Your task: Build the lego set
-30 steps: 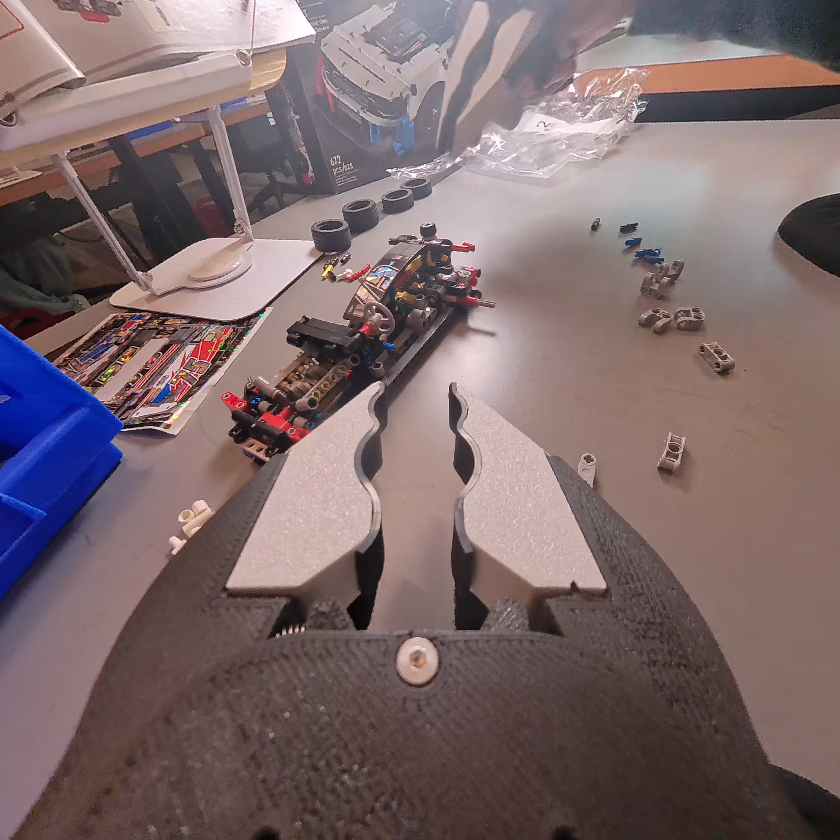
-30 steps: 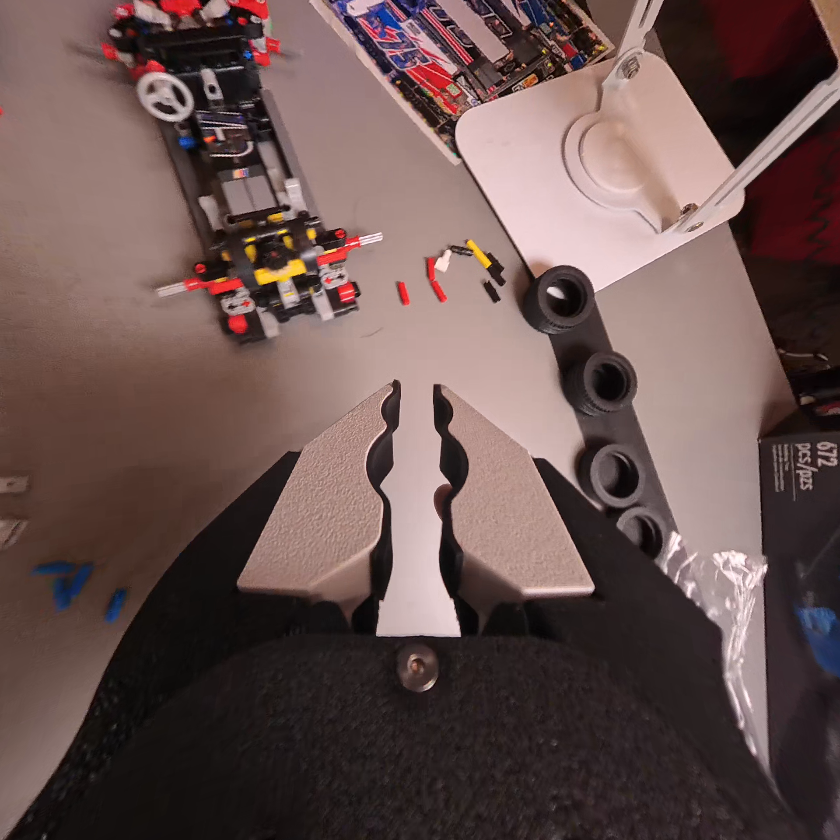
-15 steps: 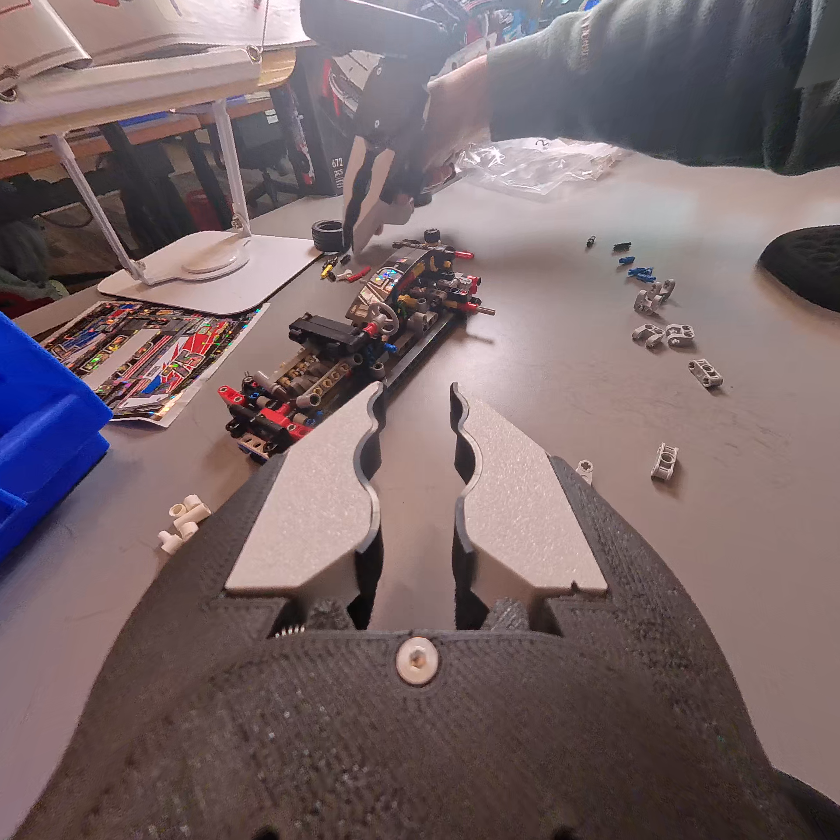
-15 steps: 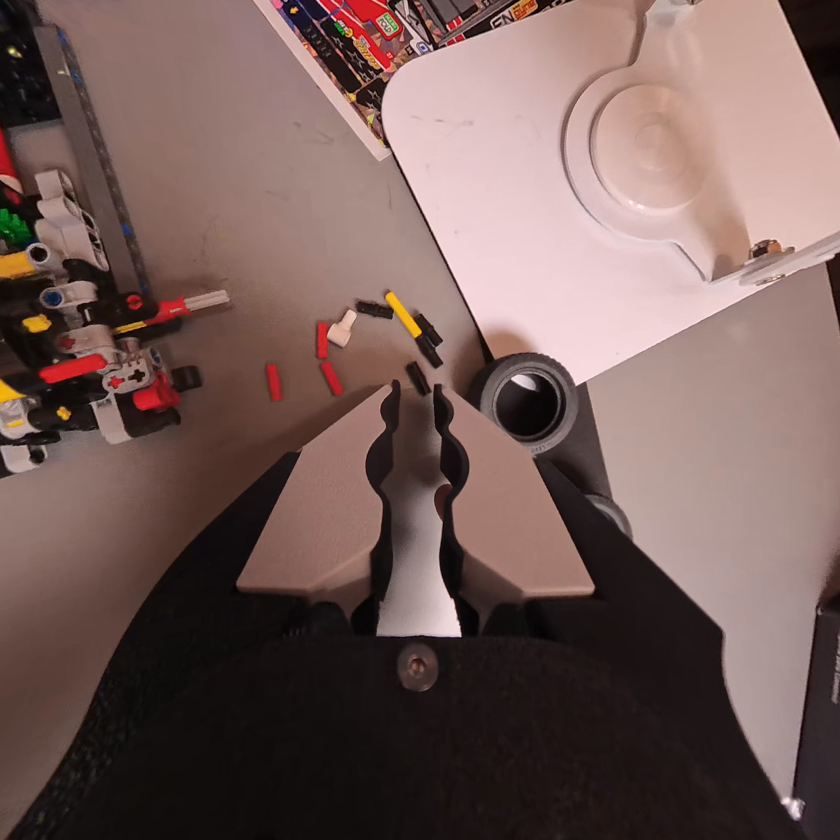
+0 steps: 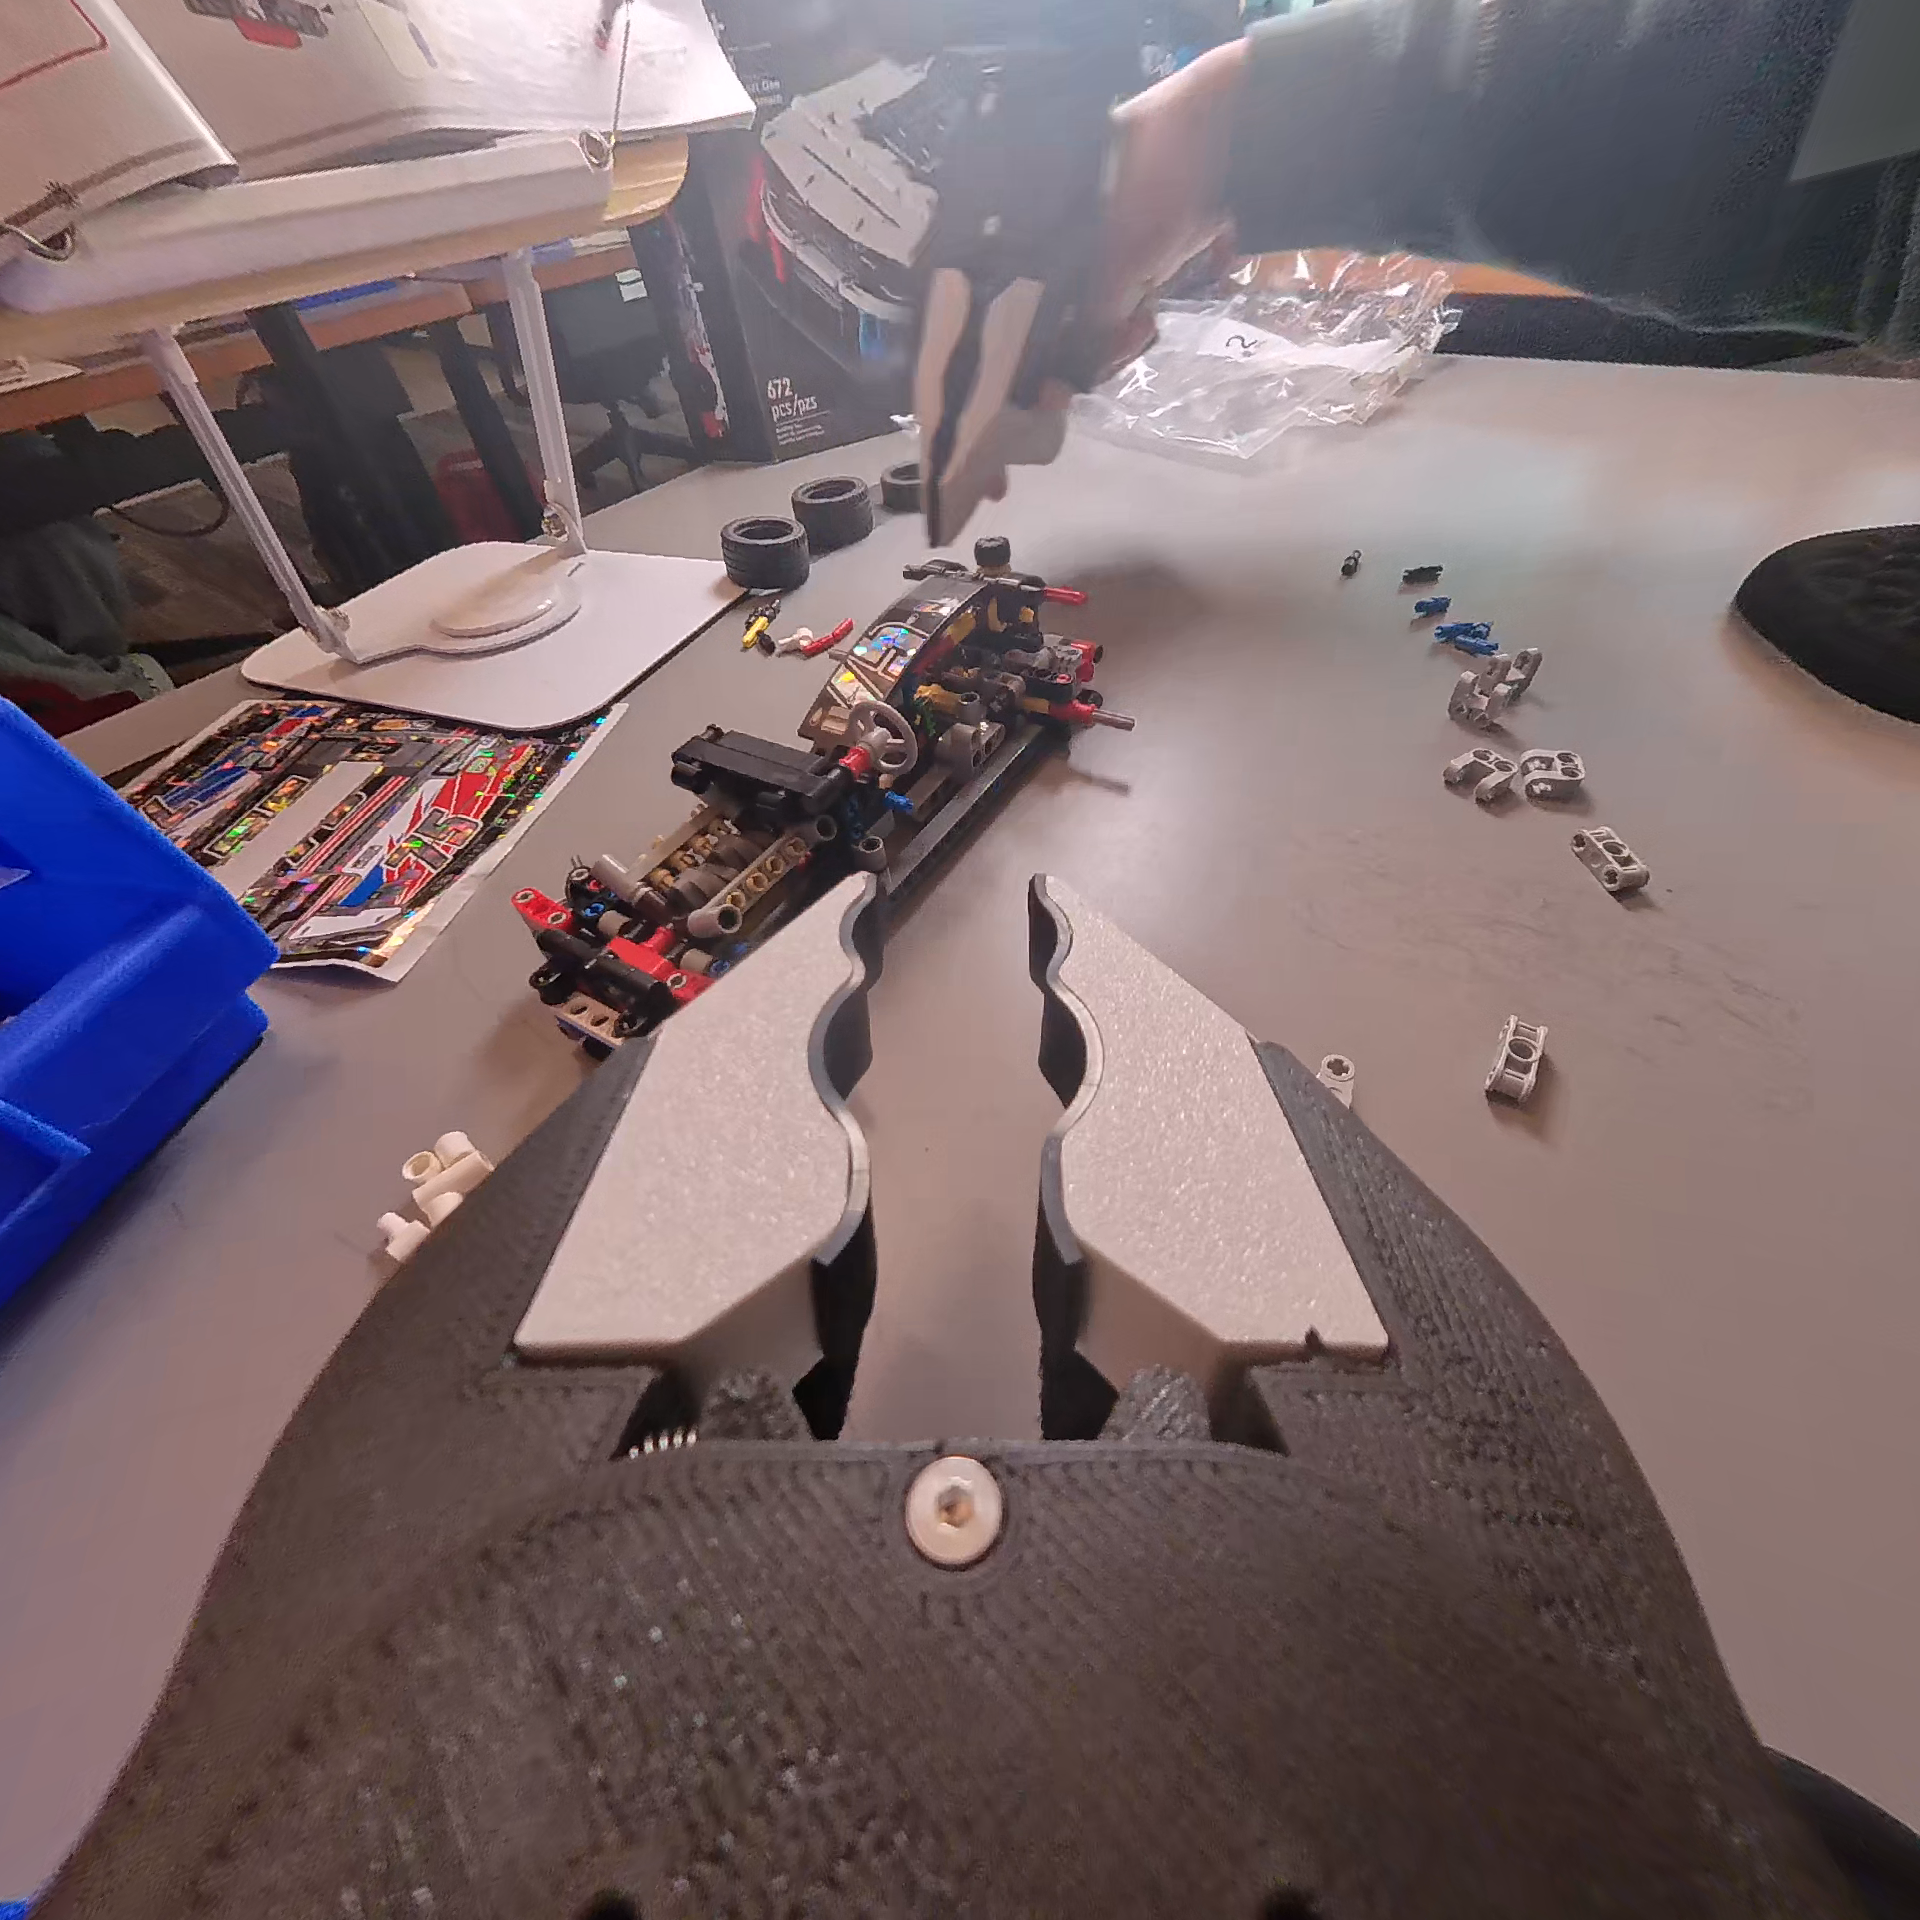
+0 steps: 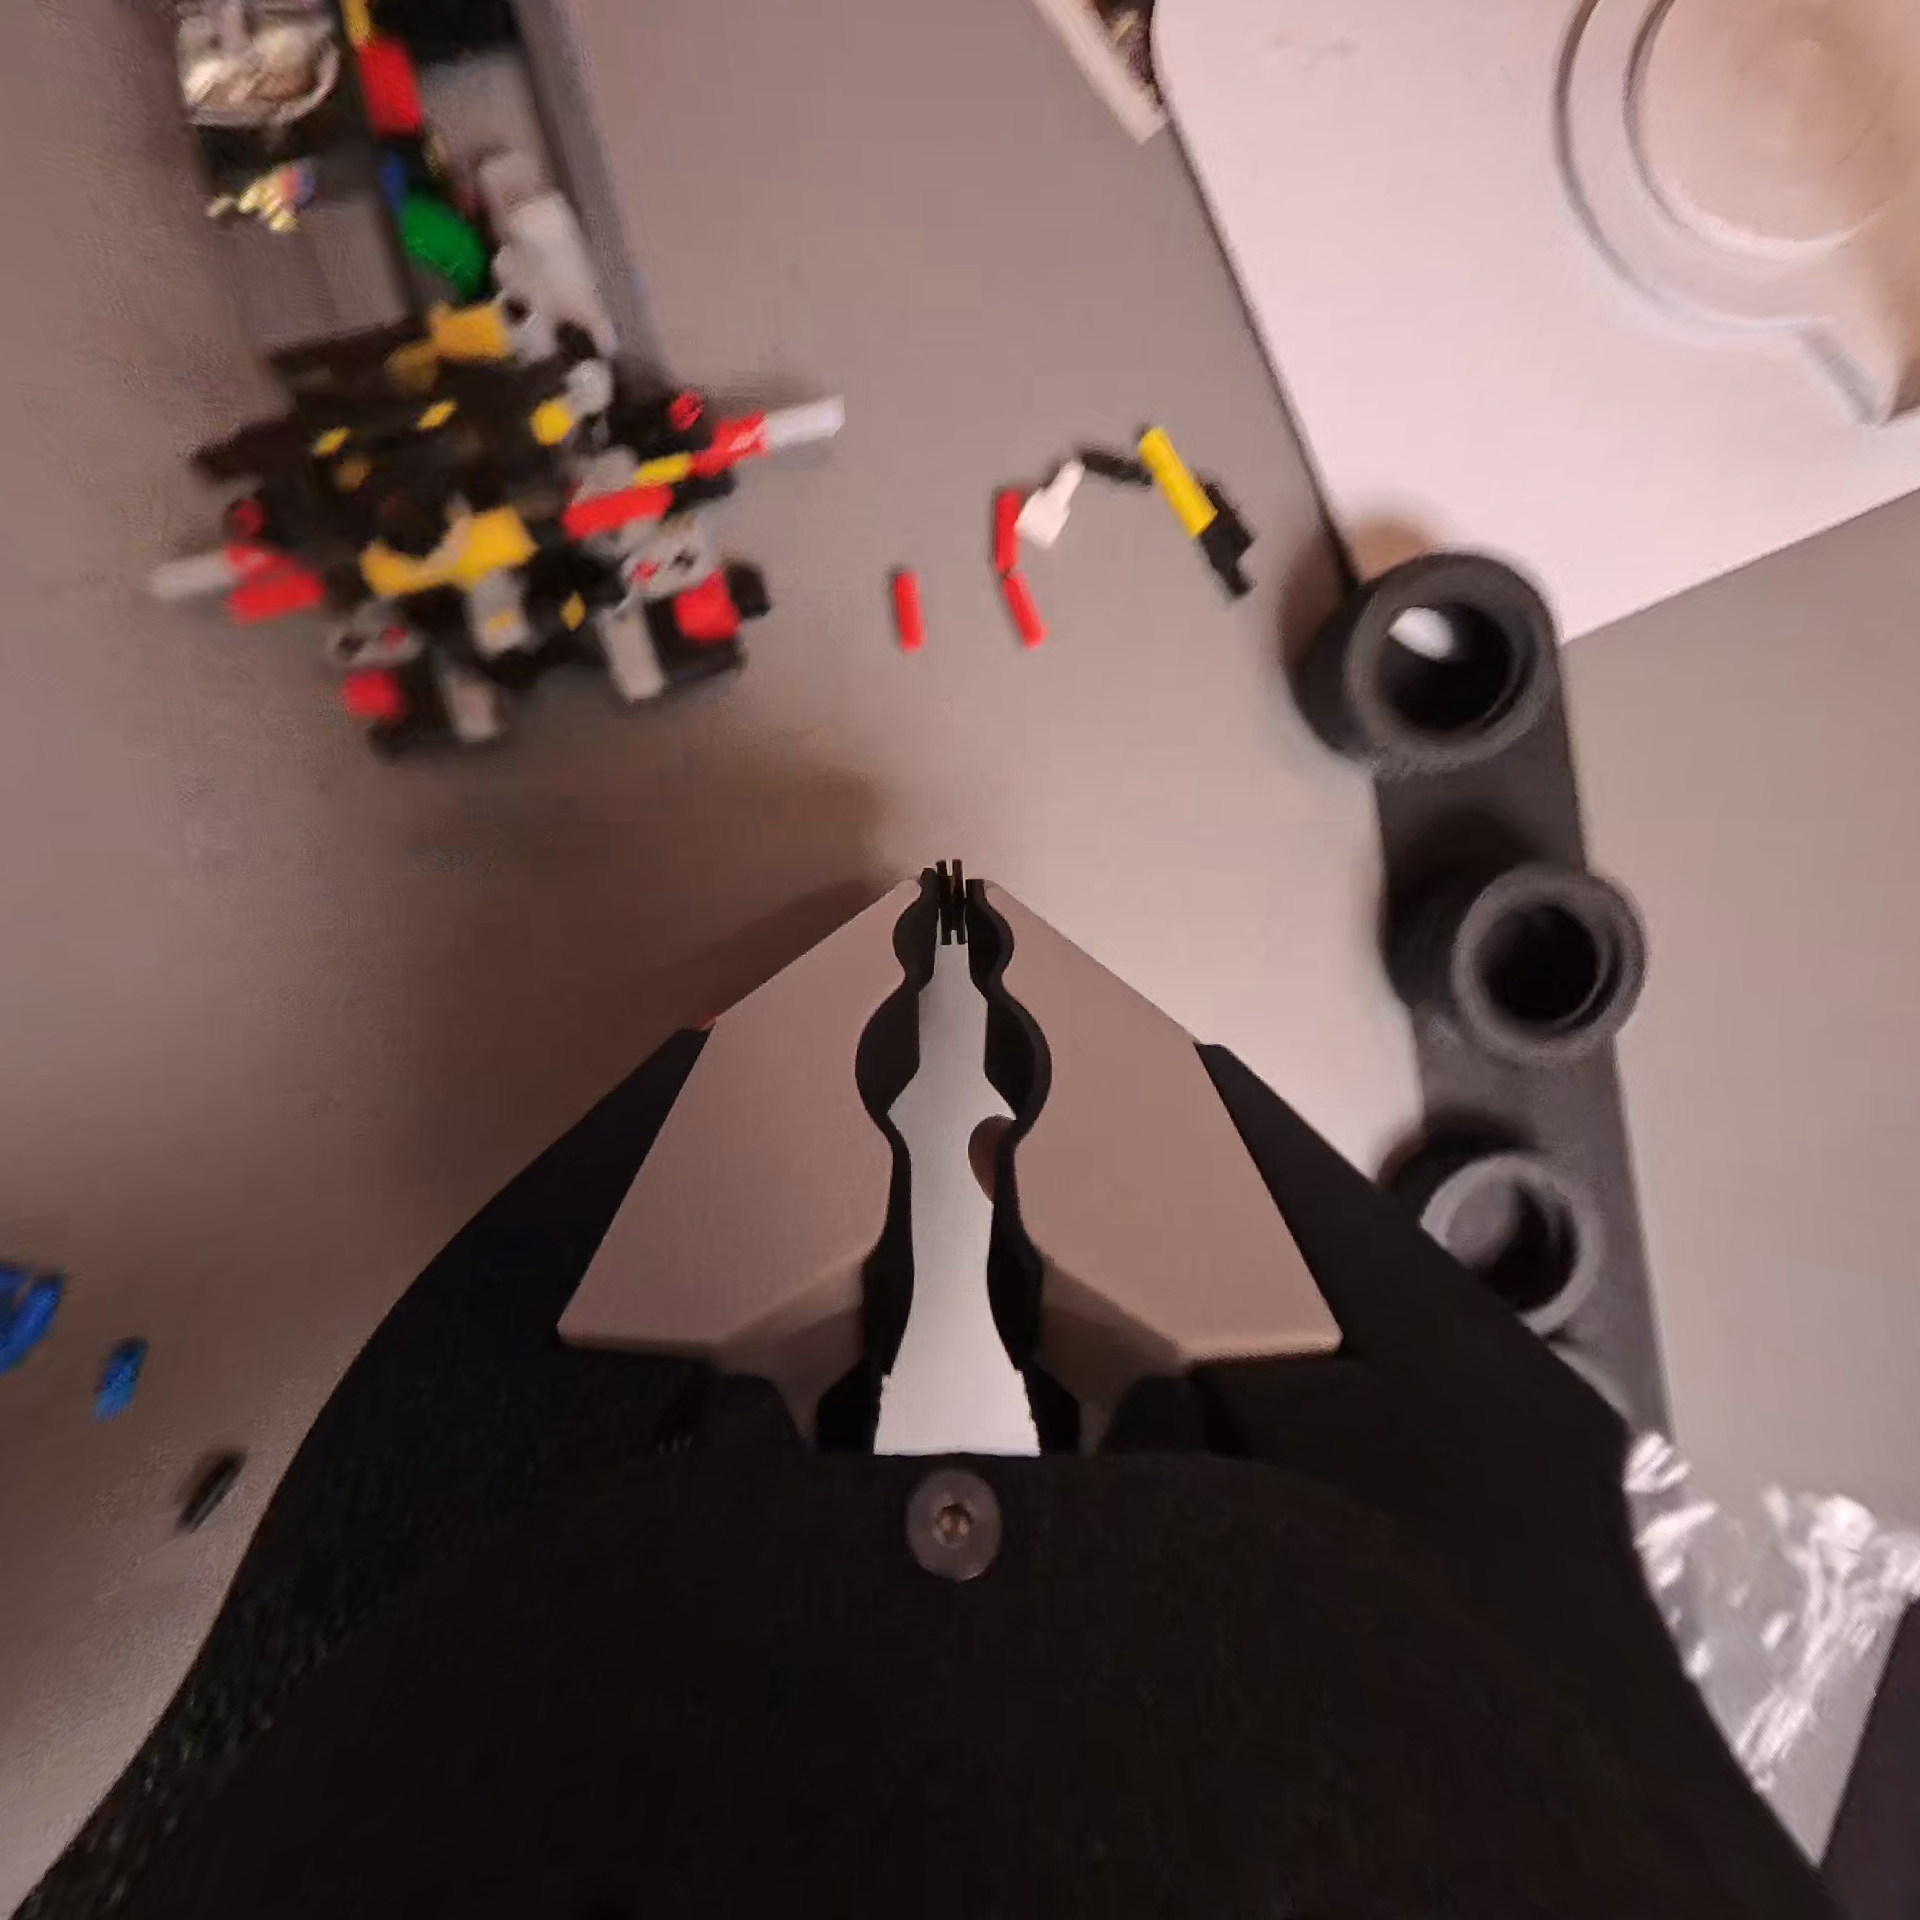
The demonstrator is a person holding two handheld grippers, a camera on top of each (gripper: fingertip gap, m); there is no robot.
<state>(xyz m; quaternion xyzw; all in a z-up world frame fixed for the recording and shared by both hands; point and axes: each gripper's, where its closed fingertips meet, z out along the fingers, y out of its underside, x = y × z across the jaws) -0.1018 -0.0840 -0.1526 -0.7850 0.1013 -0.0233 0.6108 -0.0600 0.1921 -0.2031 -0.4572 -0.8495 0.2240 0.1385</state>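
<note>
Currently: right tongs (image 6: 948, 894) clenched on small black pin (image 6: 948, 902) above table (image 6: 935, 260); left tongs (image 5: 948, 914) released, empty, beside car chassis (image 5: 831, 790).

The table (image 5: 1351, 935) was plain grey, and the bin (image 5: 94, 997) at its left edge was bright blue. The sticker sheet (image 5: 353, 821) glittered in red, blue, black and white, while the car chassis (image 5: 821, 790) mixed black, grey, red and yellow. The tyres (image 6: 1455, 665) were black.
</note>
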